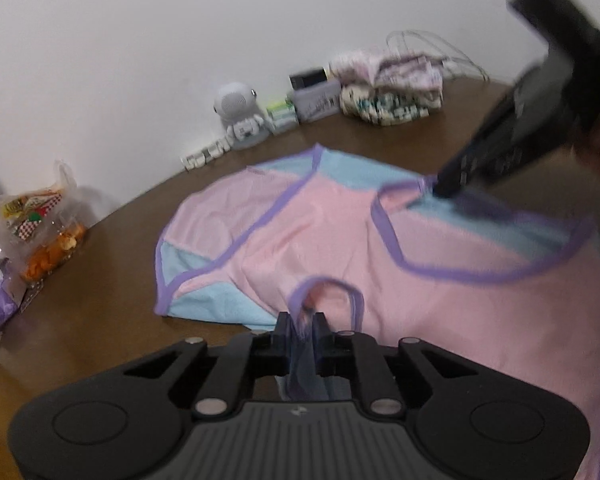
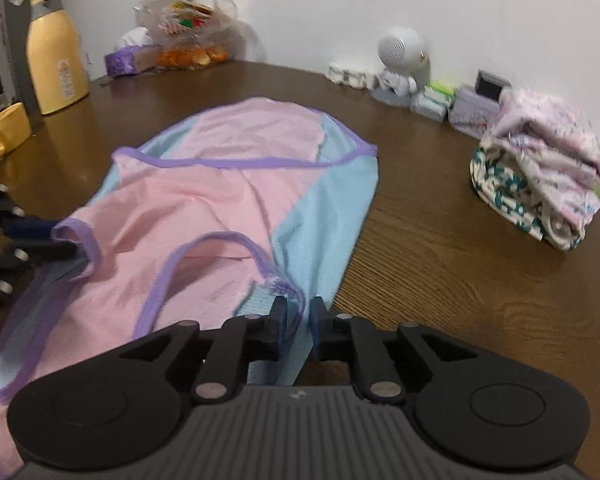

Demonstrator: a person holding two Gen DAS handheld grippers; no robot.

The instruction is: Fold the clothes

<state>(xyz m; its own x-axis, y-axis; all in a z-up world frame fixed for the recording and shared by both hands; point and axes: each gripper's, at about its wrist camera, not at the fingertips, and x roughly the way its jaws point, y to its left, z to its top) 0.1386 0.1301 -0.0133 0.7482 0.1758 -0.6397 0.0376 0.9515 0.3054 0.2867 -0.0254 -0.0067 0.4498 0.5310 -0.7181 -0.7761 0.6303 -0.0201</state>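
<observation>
Here both grippers' jaws clenched on pink top (image 1: 340, 232); snack bag (image 1: 40, 232) apparently full.

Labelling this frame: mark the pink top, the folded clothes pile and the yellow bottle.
pink top (image 2: 188, 216), right wrist view, pink front panel.
folded clothes pile (image 2: 540, 176), right wrist view, middle of stack.
yellow bottle (image 2: 54, 60), right wrist view, body.

Garment (image 2: 204, 204): thin matt mesh cloth, pink and blue, purple knit binding. Surface (image 2: 460, 264): brown wood grain, slight sheen. Gripper fingers (image 1: 284, 328) matt black plastic; yellow bottle (image 2: 54, 56) smooth semi-gloss plastic.
</observation>
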